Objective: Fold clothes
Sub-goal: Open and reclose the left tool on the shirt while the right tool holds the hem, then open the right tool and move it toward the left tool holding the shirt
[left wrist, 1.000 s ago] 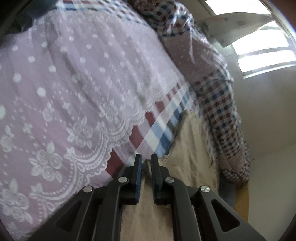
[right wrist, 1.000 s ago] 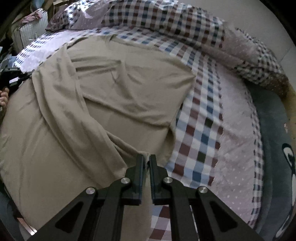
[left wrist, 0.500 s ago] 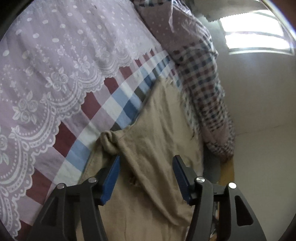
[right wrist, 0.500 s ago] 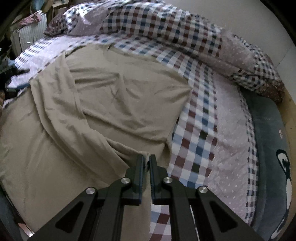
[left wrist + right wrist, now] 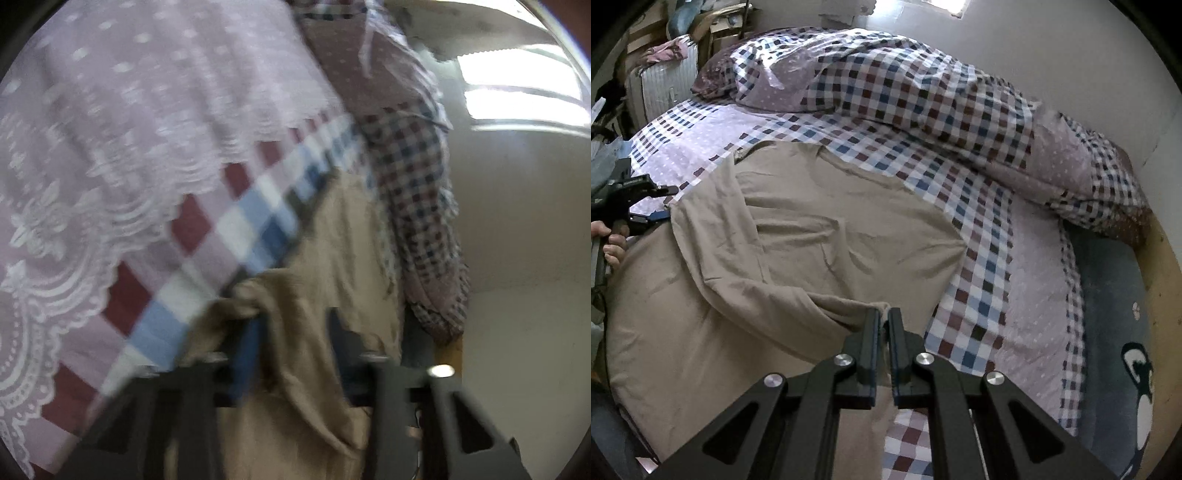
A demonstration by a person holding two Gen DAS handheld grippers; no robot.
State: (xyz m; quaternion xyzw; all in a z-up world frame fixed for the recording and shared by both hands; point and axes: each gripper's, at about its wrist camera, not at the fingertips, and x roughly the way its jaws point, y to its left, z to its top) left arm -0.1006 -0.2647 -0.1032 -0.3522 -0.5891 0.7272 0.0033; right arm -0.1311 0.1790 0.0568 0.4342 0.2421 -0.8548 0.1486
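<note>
Left wrist view showed the left gripper (image 5: 293, 332), clenched a second before, now with fingers spread astride a bunched fold of the beige garment (image 5: 798, 236) on the bed (image 5: 1027, 258), while the right gripper (image 5: 882, 332) kept its edge pinched, suggesting a regrip mid-fold.

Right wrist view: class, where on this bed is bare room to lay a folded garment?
Free: the checked sheet strip between the beige garment and the rumpled quilt. Crowded: the near left, covered by the garment, held in the right claw.
</note>
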